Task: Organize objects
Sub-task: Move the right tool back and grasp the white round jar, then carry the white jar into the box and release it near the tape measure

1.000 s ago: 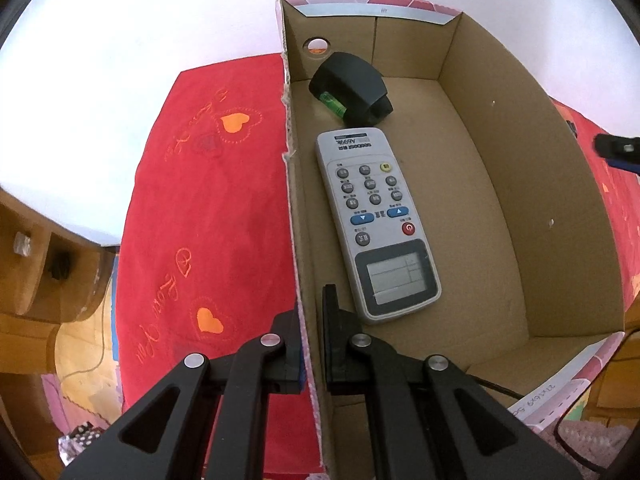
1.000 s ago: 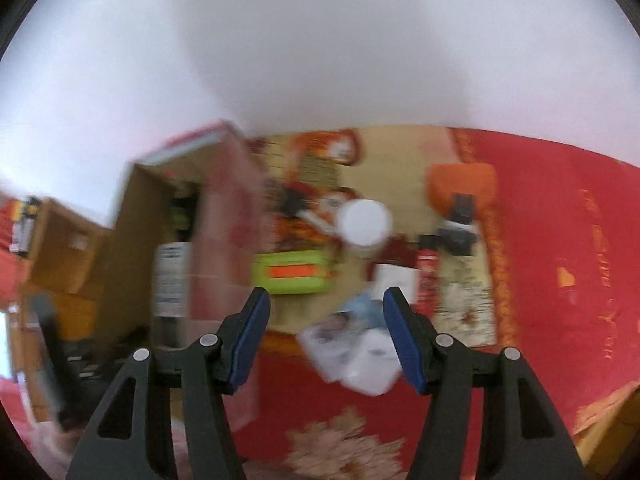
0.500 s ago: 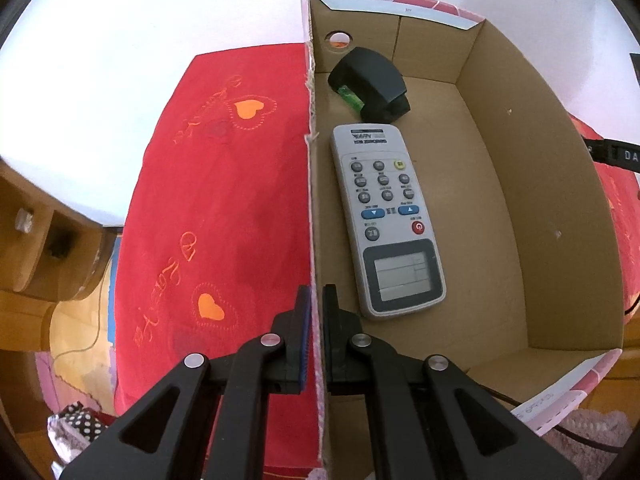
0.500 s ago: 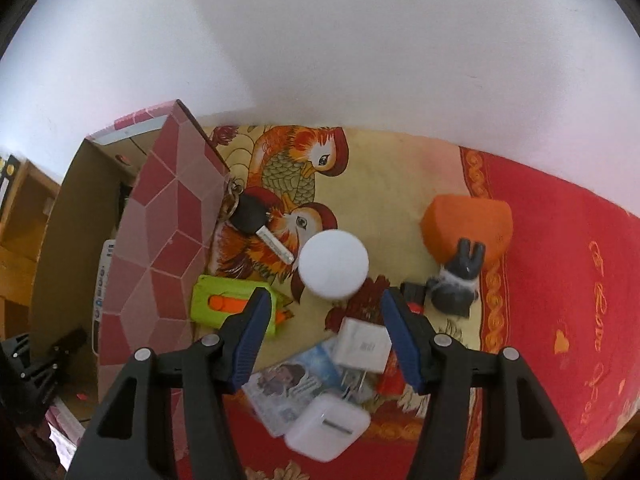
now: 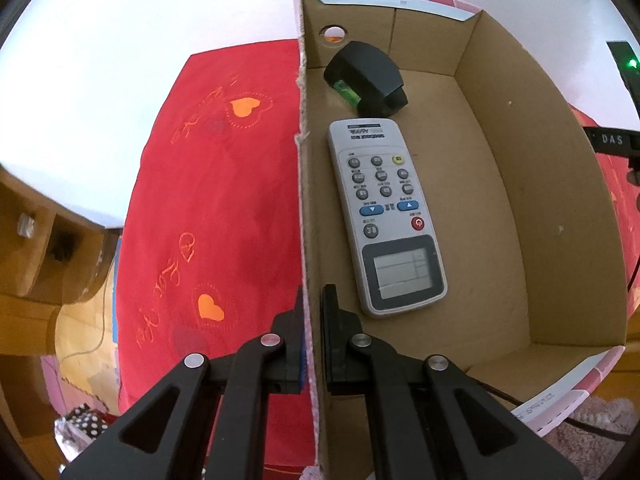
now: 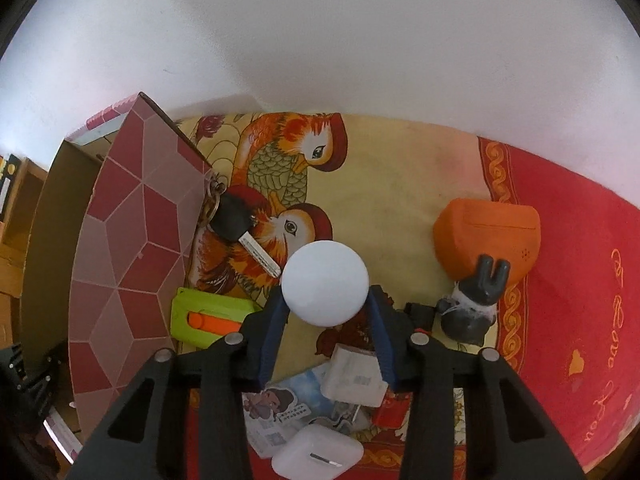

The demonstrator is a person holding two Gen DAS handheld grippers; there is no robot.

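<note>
My left gripper (image 5: 314,304) is shut on the near left wall of the cardboard box (image 5: 304,208), one finger outside, one inside. In the box lie a grey remote control (image 5: 386,216) and a black device (image 5: 366,78). My right gripper (image 6: 325,306) is open, its fingers on either side of a white round lid (image 6: 325,283), lying on the bird-print cloth (image 6: 400,184). The box's red patterned side (image 6: 132,264) shows at the left of the right wrist view.
Around the lid lie a car key (image 6: 240,228), a green case with an orange part (image 6: 208,316), an orange pouch (image 6: 488,236), a dark rabbit figure (image 6: 472,308), a white charger (image 6: 356,376), a white earbud case (image 6: 316,456) and stickers (image 6: 280,412). A red bedspread (image 5: 216,208) lies under all.
The right gripper swung from the box toward the clutter and closed in on the white lid, which now sits between its fingers. The left gripper kept its grip on the box wall.
</note>
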